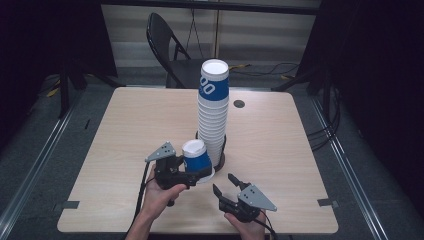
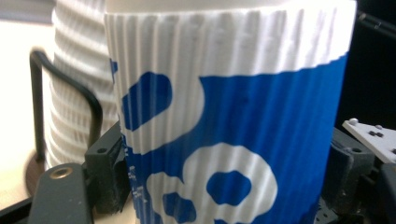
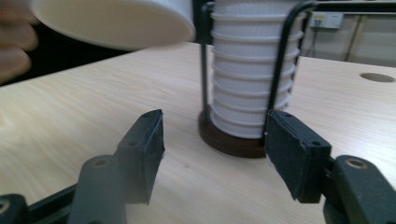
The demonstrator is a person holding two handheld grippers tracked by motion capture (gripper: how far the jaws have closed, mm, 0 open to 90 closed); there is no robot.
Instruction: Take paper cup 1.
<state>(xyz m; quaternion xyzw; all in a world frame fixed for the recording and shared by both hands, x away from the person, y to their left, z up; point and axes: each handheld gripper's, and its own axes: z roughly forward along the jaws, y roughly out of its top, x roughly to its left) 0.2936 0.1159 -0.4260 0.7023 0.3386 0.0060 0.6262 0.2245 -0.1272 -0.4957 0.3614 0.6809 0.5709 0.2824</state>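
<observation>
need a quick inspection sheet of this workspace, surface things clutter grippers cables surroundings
Surface: light wood table with a round grommet hole near the far edge; tape patches at the near corners.
Job's things: tall stack of ribbed cups in a black wire holder with a dark round base; the top cup is blue and white. One single blue and white cup sits beside the stack.
Clutter: nothing seen.
Grippers: left gripper has its fingers shut on the single cup; right gripper is open and empty, aimed at the holder.
Cables: one trails from each gripper towards the person; more lie on the floor at right.
Surroundings: black folding chair behind the table, dark curtains, grey floor.
</observation>
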